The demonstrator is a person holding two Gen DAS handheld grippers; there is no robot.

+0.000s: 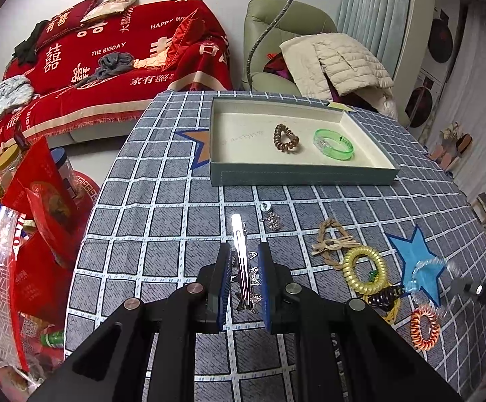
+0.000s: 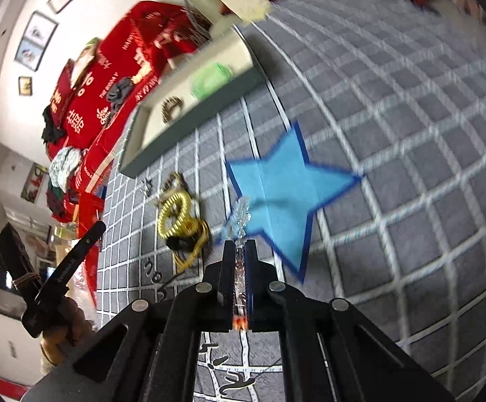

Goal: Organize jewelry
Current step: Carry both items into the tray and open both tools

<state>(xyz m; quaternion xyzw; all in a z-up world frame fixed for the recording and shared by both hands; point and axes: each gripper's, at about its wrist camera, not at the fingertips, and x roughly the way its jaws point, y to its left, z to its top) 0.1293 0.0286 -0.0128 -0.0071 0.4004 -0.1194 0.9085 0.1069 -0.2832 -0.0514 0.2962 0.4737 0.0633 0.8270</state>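
Observation:
My left gripper point(image 1: 244, 251) is shut on a silver hair clip point(image 1: 239, 251) with star trim, which pokes forward past the blue pads above the checked tablecloth. Beyond it stands a grey-green tray point(image 1: 296, 176) holding a brown spiral tie point(image 1: 286, 138) and a green bangle point(image 1: 333, 143). My right gripper point(image 2: 241, 244) is shut on a clear spiral hair tie point(image 2: 241, 216) over the blue star patch point(image 2: 283, 194). In the left wrist view that tie point(image 1: 430, 268) is blurred at the right.
Loose on the cloth lie a silver charm point(image 1: 271, 219), a tan braided cord point(image 1: 333, 243), a yellow spiral tie point(image 1: 365, 269), a dark clip point(image 1: 385, 296) and an orange spiral tie point(image 1: 425, 326). Red snack bags point(image 1: 42, 201) crowd the table's left edge. A red sofa point(image 1: 115, 53) and an armchair point(image 1: 276, 33) stand behind.

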